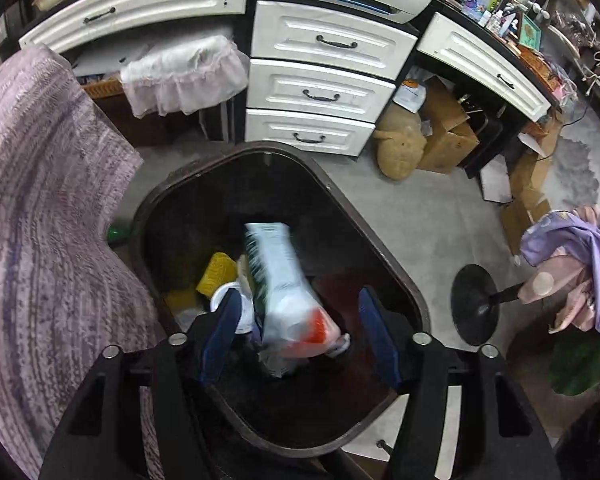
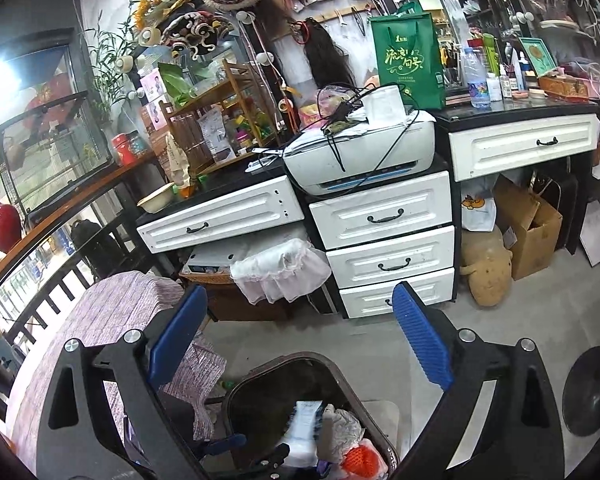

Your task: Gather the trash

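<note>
My left gripper (image 1: 300, 300) points down into a dark brown trash bin (image 1: 328, 186). Its blue pads (image 1: 220, 328) stand apart. Between them a white, green and orange packet (image 1: 280, 292) shows blurred over the bin's inside, and the right pad is clear of it. Yellow and white scraps (image 1: 218, 272) lie at the bottom. In the right wrist view my right gripper (image 2: 300, 288) is open and holds nothing, above and behind the bin (image 2: 296, 356). The white packet (image 2: 303, 428), crumpled paper (image 2: 341, 424) and an orange piece (image 2: 359, 456) show inside.
A mauve knitted cover (image 1: 40, 220) hangs close on the bin's left. White drawers (image 1: 319, 88) under a printer (image 2: 359, 152) stand behind it. Right of the drawers are a plush toy (image 1: 399, 144) and cardboard boxes (image 1: 447, 132). A black round stand base (image 1: 473, 304) sits on the grey floor.
</note>
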The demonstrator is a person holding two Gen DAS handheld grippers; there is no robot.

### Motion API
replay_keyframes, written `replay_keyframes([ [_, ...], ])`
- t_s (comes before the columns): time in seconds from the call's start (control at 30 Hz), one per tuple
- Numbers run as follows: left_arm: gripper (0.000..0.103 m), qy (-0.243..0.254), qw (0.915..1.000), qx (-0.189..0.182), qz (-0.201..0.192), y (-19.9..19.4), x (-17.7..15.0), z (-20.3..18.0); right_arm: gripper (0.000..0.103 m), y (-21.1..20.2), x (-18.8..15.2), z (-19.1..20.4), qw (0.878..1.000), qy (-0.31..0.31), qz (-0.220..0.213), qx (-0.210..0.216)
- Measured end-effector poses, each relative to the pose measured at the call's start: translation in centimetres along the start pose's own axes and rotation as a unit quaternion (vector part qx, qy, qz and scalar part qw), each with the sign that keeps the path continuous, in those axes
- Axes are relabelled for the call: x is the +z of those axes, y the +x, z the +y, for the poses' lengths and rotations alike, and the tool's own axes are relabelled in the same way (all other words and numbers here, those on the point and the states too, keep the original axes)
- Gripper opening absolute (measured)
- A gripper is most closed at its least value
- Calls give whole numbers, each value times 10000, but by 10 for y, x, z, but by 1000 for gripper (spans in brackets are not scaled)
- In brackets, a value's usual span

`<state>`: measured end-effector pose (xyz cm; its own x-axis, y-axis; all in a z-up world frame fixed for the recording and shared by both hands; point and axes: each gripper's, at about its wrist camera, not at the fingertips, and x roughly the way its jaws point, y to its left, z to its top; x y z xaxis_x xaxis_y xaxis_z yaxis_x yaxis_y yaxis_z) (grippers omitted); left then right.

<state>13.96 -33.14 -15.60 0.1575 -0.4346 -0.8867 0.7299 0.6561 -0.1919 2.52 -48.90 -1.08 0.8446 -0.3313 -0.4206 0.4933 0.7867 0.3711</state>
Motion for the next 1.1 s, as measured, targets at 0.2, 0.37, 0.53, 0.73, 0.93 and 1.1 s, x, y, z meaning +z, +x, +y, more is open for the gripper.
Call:
replay_keyframes([
  [0.2, 75, 66, 9998, -83, -147, -12, -3, -8, 92, -5, 1, 0, 10000, 2, -78, -15],
  [0.37, 82, -82, 9984, -266, -489, -39, -9, -12, 93, -22, 7, 5, 9993, -91, -354, 8],
  [0.53, 86, -78, 9937, -222, -1096, -80, -18, -12, 97, -45, 14, 15, 9973, -192, -677, 188],
  [0.73, 94, -361, 9761, -93, -2141, -146, -36, 3, 97, -83, 17, 36, 9880, -489, -1406, 400],
  [0.93, 98, -252, 9406, 710, -3311, -210, -68, 11, 97, -105, 10, 63, 9804, -678, -1529, 1037],
  [1.1, 98, -531, 9121, 1239, -3873, -252, -102, 28, 97, -113, -8, 97, 9738, -923, -1448, 1491],
])
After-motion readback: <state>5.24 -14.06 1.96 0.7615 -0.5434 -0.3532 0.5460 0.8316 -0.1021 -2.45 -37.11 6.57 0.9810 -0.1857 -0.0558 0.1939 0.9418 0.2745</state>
